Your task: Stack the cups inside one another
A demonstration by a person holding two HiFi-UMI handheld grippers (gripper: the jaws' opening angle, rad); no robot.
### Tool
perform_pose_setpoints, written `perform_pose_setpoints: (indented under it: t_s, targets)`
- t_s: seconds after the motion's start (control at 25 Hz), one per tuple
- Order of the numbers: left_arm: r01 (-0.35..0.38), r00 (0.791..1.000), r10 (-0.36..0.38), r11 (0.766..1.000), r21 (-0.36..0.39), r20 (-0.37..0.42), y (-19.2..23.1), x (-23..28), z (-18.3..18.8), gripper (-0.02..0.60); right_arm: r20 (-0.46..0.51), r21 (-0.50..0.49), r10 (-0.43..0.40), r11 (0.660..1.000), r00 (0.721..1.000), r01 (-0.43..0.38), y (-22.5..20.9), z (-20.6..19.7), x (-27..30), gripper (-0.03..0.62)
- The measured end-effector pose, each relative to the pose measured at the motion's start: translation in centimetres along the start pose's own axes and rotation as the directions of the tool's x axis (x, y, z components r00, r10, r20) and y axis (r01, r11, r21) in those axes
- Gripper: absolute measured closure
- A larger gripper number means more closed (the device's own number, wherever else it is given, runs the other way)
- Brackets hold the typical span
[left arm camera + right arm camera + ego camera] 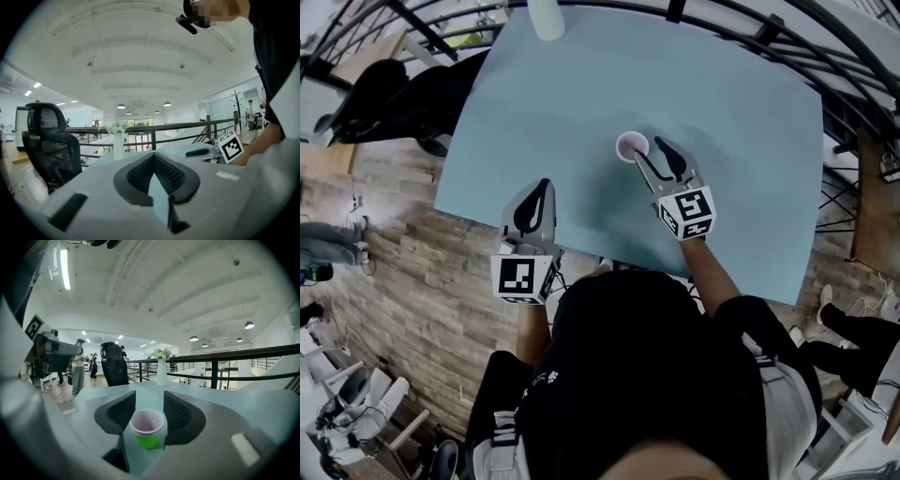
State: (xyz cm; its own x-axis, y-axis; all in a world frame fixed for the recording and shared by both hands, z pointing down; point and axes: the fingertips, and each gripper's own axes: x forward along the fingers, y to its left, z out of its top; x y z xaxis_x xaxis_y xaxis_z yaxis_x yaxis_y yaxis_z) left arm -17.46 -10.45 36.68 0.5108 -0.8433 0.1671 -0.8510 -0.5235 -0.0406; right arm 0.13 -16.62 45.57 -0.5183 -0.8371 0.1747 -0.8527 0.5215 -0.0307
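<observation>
A pink cup [633,146] nested in a green cup [147,442] stands on the pale blue table [750,169], a little beyond its middle. My right gripper [652,150] hovers just behind and to the right of the stack, with its left fingertip beside the rim. In the right gripper view the pink cup [147,422] shows in the gap between the two pads, and I see no pad pressing on it. The right gripper [149,397] is open. My left gripper [541,187] is shut and empty over the table's near left edge, its tips [153,157] meeting.
A white vase with flowers [547,17] stands at the table's far edge, and the vase [161,372] lies straight ahead of the right gripper. A black office chair [403,94] sits off the left side. A black railing [825,56] runs behind the table.
</observation>
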Motion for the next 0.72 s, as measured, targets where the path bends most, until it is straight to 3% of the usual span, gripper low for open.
perform_pose_setpoints:
  t_s: [0.28,0.72]
  targets:
    - [0.121,0.992,-0.121,0.993,0.013,0.026,-3.4,3.0,0.9,0.589,0.083,0.035,-0.087,0.996,0.993,0.084,-2.2,2.6,-4.8,0.578]
    - [0.293,0.955,-0.294,0.956,0.025,0.043,-9.5,7.0,1.9,0.589,0.09,0.081,-0.196,0.979,0.977,0.189,-4.9,3.2,-11.4,0.588]
